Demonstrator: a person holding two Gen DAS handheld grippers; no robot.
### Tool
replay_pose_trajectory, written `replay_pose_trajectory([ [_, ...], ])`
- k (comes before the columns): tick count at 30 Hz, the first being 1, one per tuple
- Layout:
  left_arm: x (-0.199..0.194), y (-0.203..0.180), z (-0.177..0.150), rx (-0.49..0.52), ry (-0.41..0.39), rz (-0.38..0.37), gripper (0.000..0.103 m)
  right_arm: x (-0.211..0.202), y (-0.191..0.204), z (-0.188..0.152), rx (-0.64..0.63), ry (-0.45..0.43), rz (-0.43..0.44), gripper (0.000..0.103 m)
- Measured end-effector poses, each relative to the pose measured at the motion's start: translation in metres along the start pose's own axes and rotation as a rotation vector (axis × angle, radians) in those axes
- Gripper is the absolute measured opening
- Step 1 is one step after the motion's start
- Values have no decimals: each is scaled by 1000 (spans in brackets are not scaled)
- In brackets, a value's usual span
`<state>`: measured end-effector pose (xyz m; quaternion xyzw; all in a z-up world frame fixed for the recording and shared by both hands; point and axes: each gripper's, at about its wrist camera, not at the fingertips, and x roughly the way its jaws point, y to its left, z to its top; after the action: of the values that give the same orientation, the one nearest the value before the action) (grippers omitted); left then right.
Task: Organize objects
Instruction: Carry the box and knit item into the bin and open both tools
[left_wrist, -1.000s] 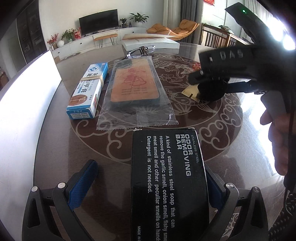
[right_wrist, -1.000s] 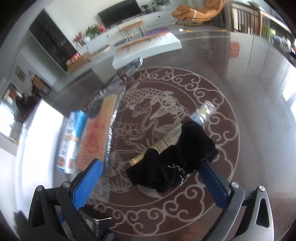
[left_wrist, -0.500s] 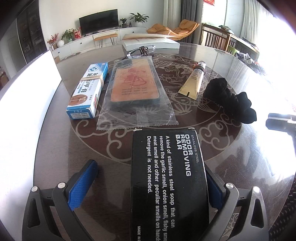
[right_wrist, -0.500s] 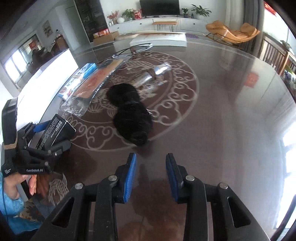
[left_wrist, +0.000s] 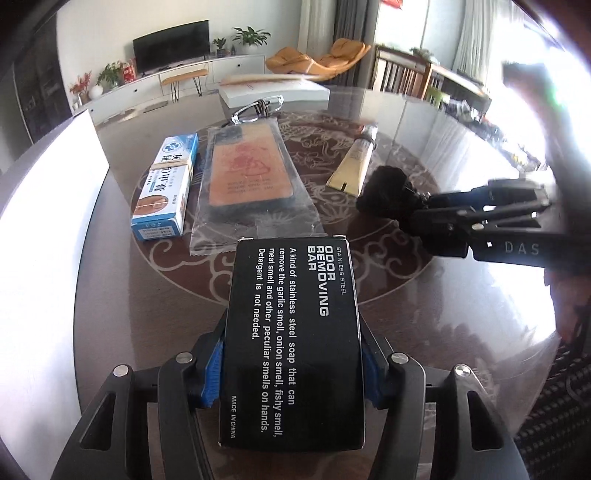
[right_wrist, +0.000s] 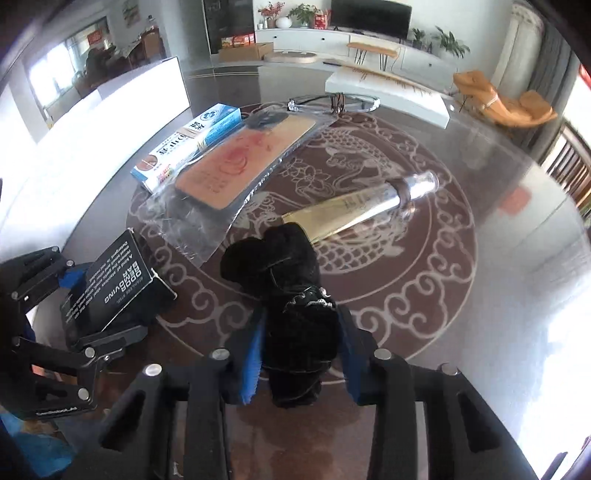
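Black box (left_wrist: 291, 343), white lettering, clamped between left gripper (left_wrist: 290, 373) fingers

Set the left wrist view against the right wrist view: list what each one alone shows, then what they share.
Only the left wrist view: the full print on the black cardboard odor removing bar box clamped in the left gripper.

Only the right wrist view: the right gripper closed on the black fabric scrunchie, and the gold tube's silver cap.

Both: the blue and white medicine box, the orange phone case in its clear plastic sleeve, the metal-rimmed glasses and the patterned round table.
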<state>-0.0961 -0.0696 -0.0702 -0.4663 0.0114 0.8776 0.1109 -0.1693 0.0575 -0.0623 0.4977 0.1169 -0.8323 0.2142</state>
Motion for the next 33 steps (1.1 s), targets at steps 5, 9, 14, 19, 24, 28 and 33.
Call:
replay_pose_trajectory([
  [5,-61,9,-2,-94,-74,-126,57,-43,-7,-16,120,-54,62,37],
  [9,-131,40,5,-145,-170,-137,58,-89,24,-1,138,-126,189,37],
  [14,-196,123,-5,-246,-226,59,58,-130,113,46,70,-228,417,37],
  [19,-210,218,-43,-409,-152,302,59,-122,223,91,-27,-199,631,37],
  [24,-182,281,-79,-608,62,438,76,-73,319,95,-206,-72,572,51],
  [28,-185,284,-91,-669,16,468,78,-72,332,74,-299,-107,428,71],
  [33,-188,256,-73,-627,-106,427,78,-85,267,59,-215,-247,318,90],
])
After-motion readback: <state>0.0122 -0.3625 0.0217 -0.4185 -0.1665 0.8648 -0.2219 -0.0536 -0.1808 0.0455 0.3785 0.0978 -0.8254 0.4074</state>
